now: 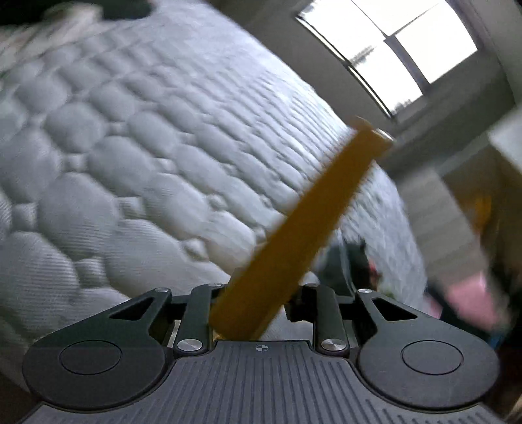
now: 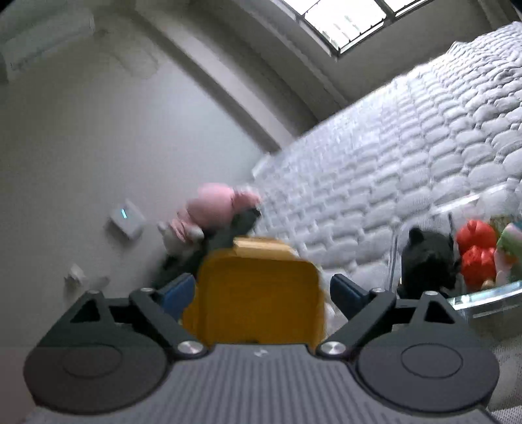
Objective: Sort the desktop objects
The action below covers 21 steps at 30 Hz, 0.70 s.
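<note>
Your widest surface is the white quilted mattress [image 1: 137,156], which fills most of the left wrist view and, in the right wrist view [image 2: 407,156], slopes across the right half below a bright window [image 2: 342,22]. On it, at the right edge of the right wrist view, stands a clear, transparent plastic bin [image 2: 483,298]. Inside it you have a black plush toy [image 2: 427,261] against the left wall, two red rounded toys [image 2: 474,251] stacked just beside it, and something green and pink [image 2: 509,248] cut off by the frame edge; what that last thing is you cannot tell. Against the grey wall to the left lies a blurred pink and white soft toy [image 2: 215,212] on top of something dark, outside the bin. Your flat yellow plastic block shows in both views: in the right wrist view it appears broad and face-on [image 2: 257,300], and in the left wrist view it is a long narrow slab [image 1: 293,234] running up and to the right from the fingers. Your left gripper [image 1: 251,313] is clamped shut on that yellow slab, the linkage drawn in tight against both its sides. Your right gripper [image 2: 261,293] stands open, its blue-tipped fingers [image 2: 345,290] spread clear of the yellow block, which sits between them without being pressed.
</note>
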Each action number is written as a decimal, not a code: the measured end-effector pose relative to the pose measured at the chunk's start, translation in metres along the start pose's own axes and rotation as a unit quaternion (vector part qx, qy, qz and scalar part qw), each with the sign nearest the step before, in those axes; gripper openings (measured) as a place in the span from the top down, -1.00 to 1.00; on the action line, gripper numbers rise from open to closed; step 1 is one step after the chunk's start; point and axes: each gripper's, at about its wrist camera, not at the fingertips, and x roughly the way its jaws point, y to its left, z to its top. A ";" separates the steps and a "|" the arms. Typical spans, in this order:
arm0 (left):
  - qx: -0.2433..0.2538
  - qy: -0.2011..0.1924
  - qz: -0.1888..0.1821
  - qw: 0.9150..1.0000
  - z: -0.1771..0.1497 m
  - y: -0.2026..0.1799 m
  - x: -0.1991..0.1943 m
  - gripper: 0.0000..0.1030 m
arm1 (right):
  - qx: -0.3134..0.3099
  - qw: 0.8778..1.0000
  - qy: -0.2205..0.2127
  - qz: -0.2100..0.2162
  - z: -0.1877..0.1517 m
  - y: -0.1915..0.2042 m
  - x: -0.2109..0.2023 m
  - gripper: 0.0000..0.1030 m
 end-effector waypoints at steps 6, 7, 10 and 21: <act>-0.078 -0.017 0.020 0.997 0.007 0.044 -0.003 0.12 | -0.003 0.996 0.094 -0.005 -0.026 -0.006 0.051 -0.76; -0.084 -0.016 0.026 0.996 0.007 0.048 -0.003 0.11 | 0.010 0.994 0.111 -0.003 -0.033 -0.009 0.060 -0.76; -0.110 -0.003 0.019 0.994 0.001 0.060 -0.002 -0.18 | 0.068 0.983 0.170 0.018 -0.059 -0.021 0.083 -0.74; -0.115 -0.013 0.002 0.993 -0.023 0.058 -0.006 -0.71 | 0.157 0.973 0.169 0.003 -0.113 -0.019 0.125 -0.39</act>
